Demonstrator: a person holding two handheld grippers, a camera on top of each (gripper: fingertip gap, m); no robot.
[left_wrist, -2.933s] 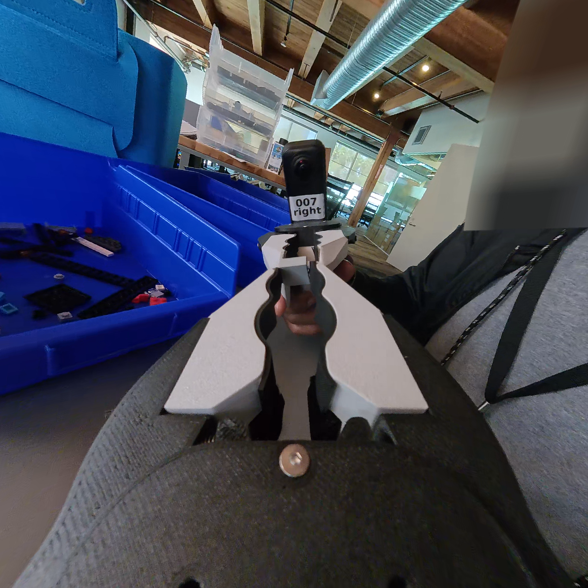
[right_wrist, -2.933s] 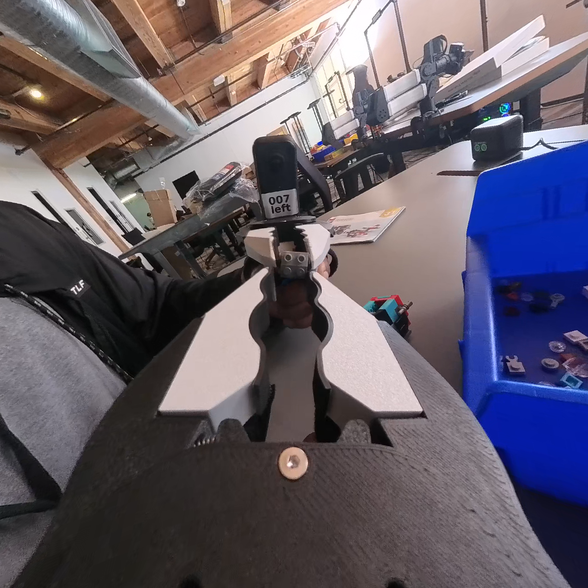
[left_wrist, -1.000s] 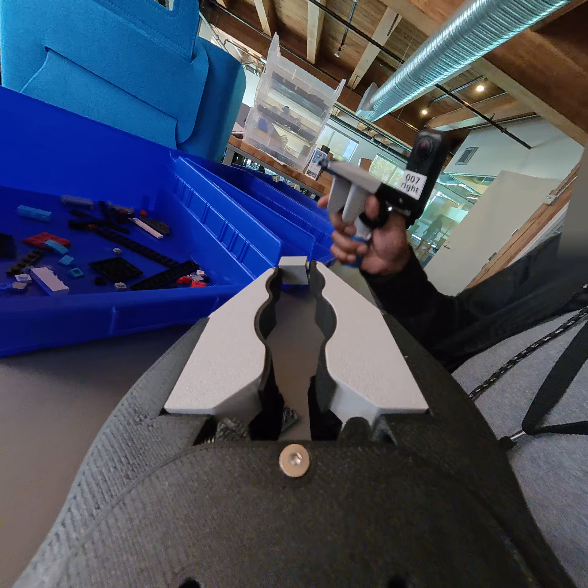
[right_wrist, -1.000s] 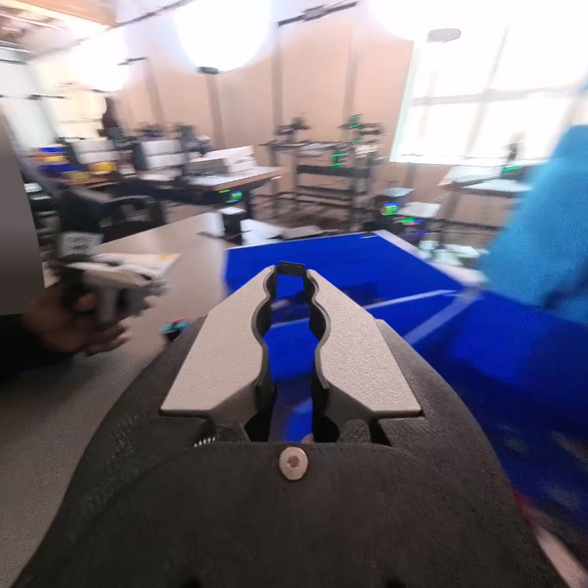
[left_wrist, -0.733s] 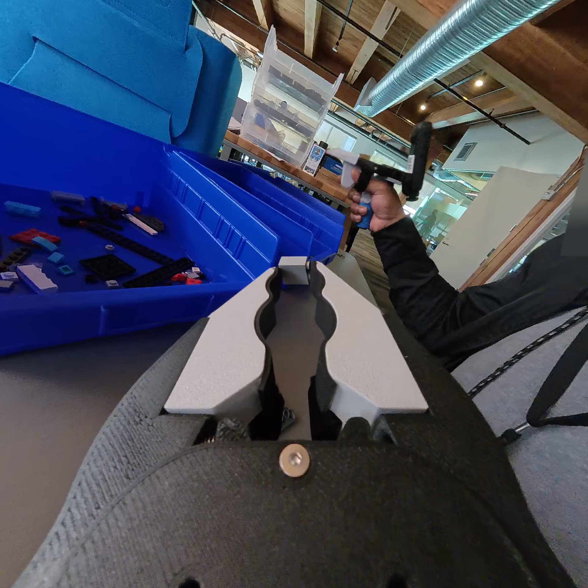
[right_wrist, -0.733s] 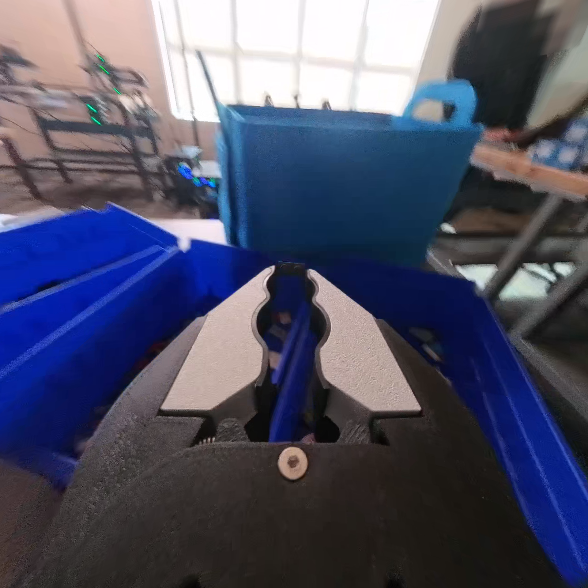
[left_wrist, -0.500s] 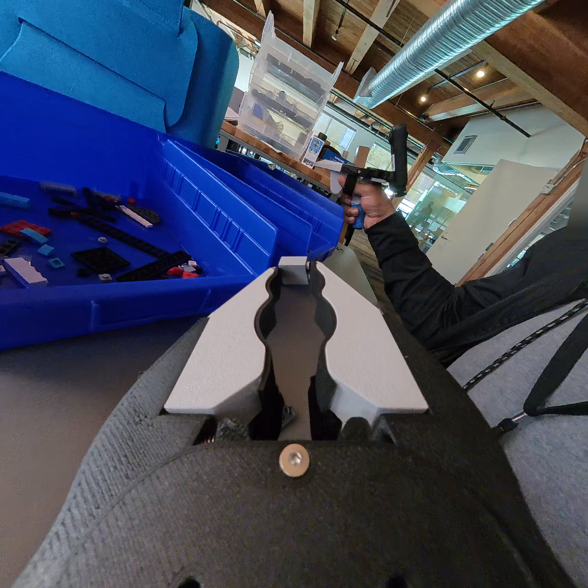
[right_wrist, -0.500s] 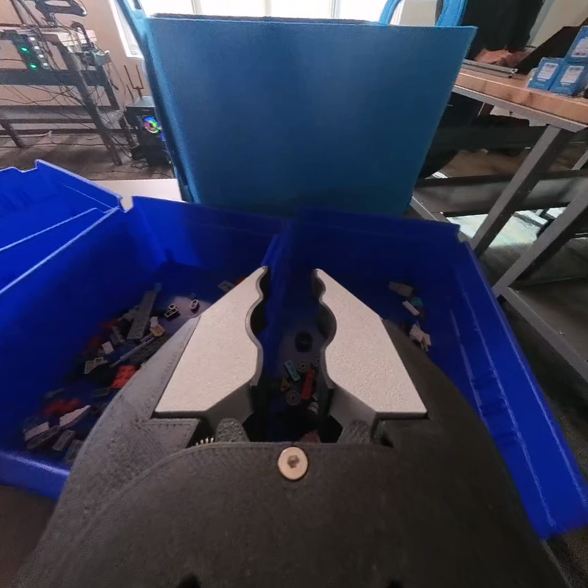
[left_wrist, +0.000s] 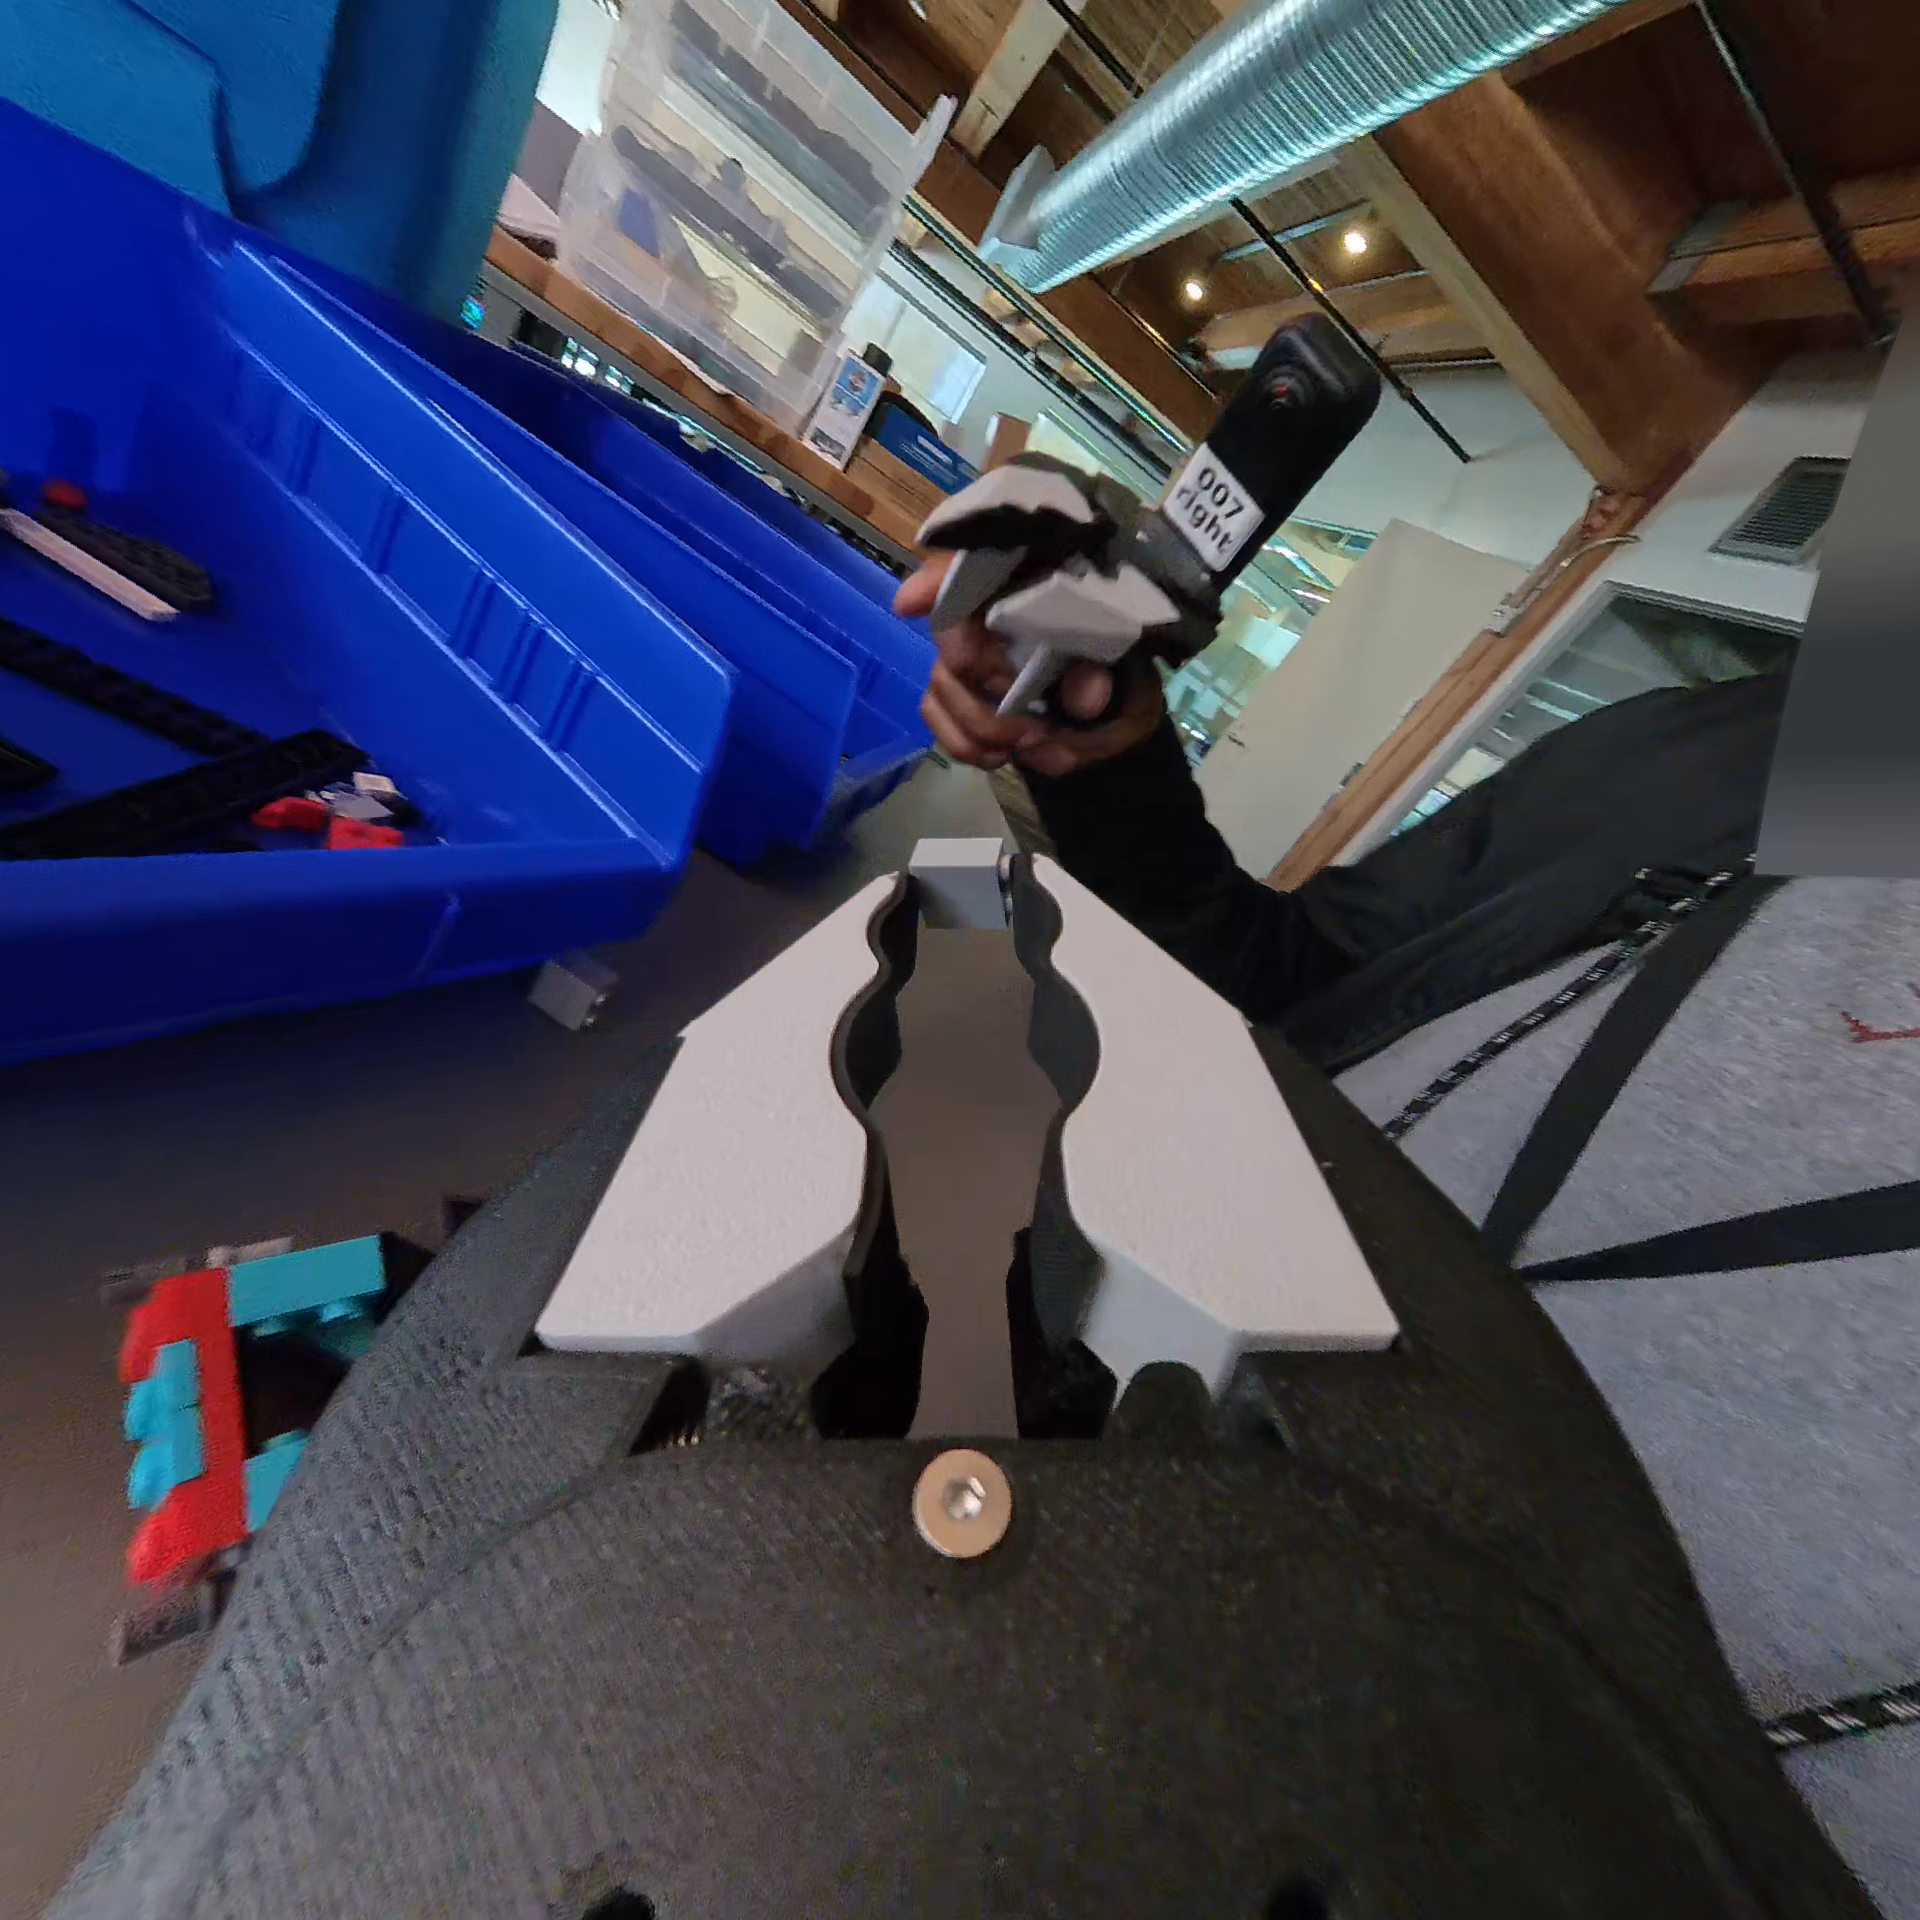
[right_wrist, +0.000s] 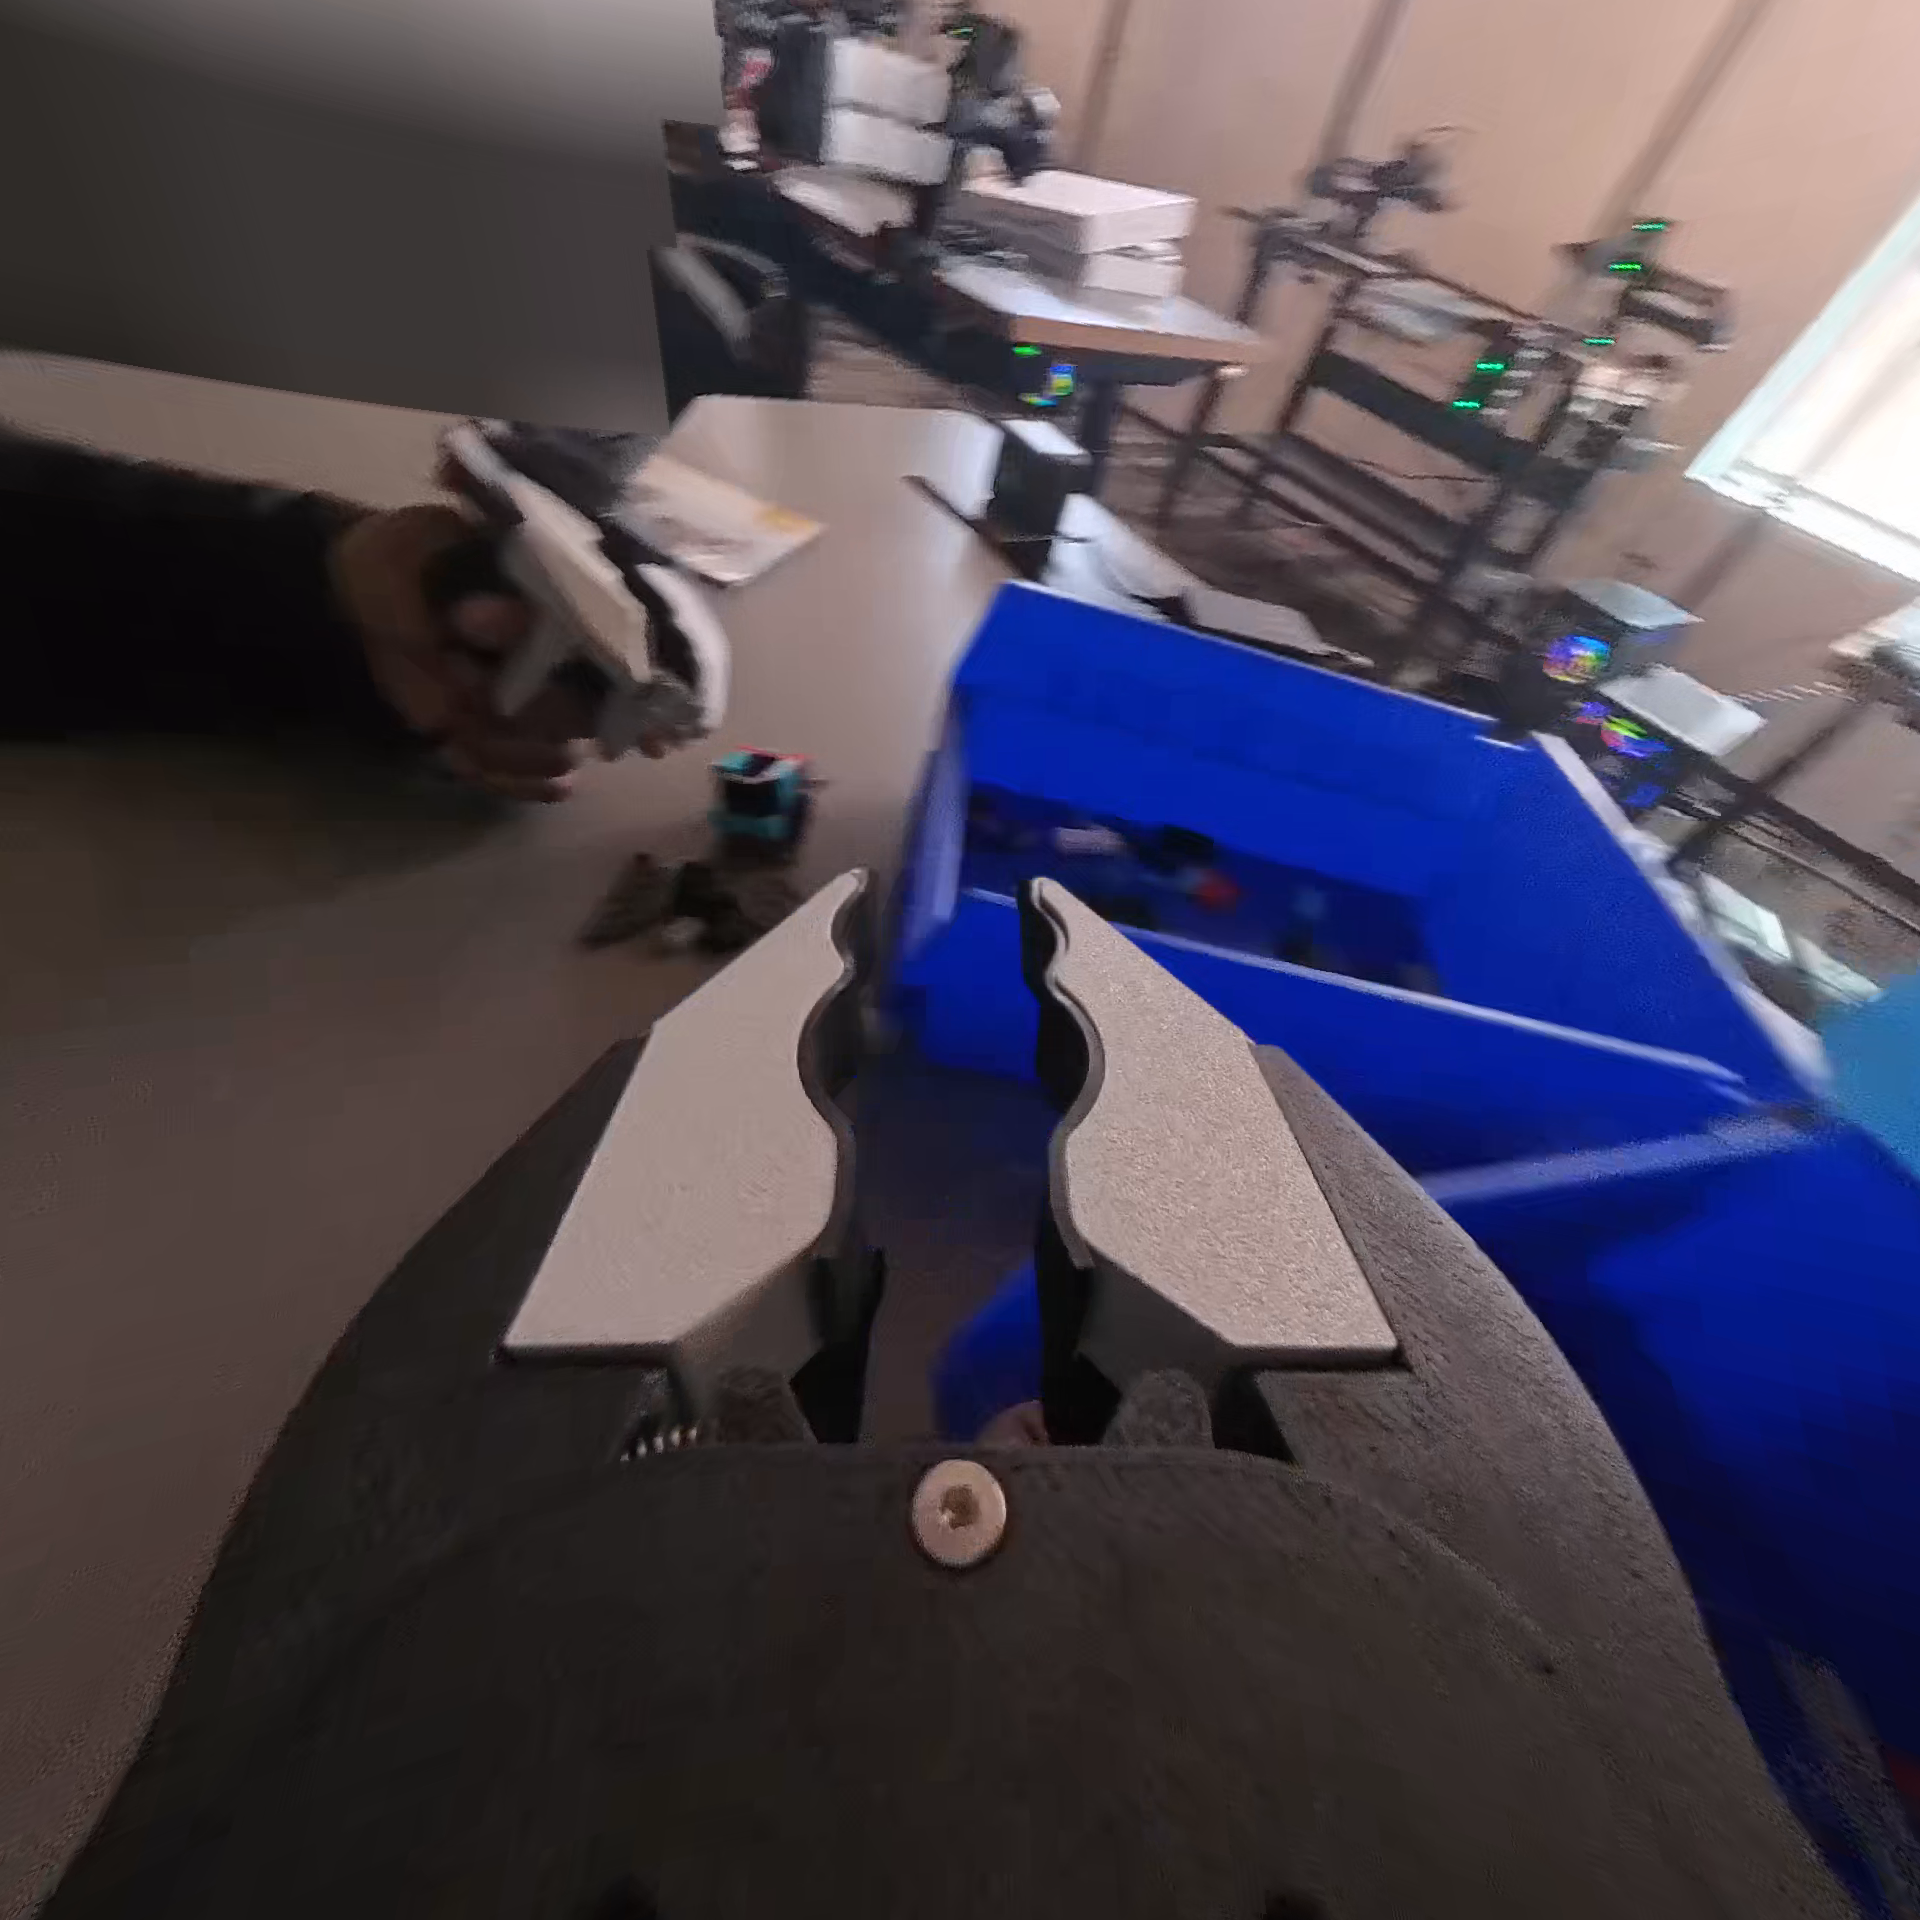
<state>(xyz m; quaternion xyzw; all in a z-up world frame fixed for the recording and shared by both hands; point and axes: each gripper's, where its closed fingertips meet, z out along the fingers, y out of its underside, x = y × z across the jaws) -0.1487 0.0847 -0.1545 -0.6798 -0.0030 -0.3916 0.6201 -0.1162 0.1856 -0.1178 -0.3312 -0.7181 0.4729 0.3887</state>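
My left gripper (left_wrist: 958, 881) is shut on a small grey brick (left_wrist: 956, 902) and holds it just above the grey table (left_wrist: 312, 1122). A red, teal and black brick model (left_wrist: 197, 1392) sits close at its lower left. My right gripper (right_wrist: 948, 894) is open and empty, above the table beside the near corner of a blue bin (right_wrist: 1195, 665). The right gripper also shows in the left wrist view (left_wrist: 1023, 582), held in a hand. The left gripper shows blurred in the right wrist view (right_wrist: 623, 686), near the brick model (right_wrist: 758, 800).
Several blue bins (left_wrist: 343, 582) with loose bricks stand along the left. A loose grey brick (left_wrist: 569, 989) lies by the bin's front. Dark flat pieces (right_wrist: 686, 904) lie on the table. A booklet (right_wrist: 727, 520) lies farther back. The person's torso is at the right (left_wrist: 1662, 1143). The tips of one gripper are about 12 centimeters away from the tips of the other.
My right gripper swung over the blue bins with a small dark piece, opened there, and has swung back to the table empty. My left gripper sank lower, still holding the grey brick.
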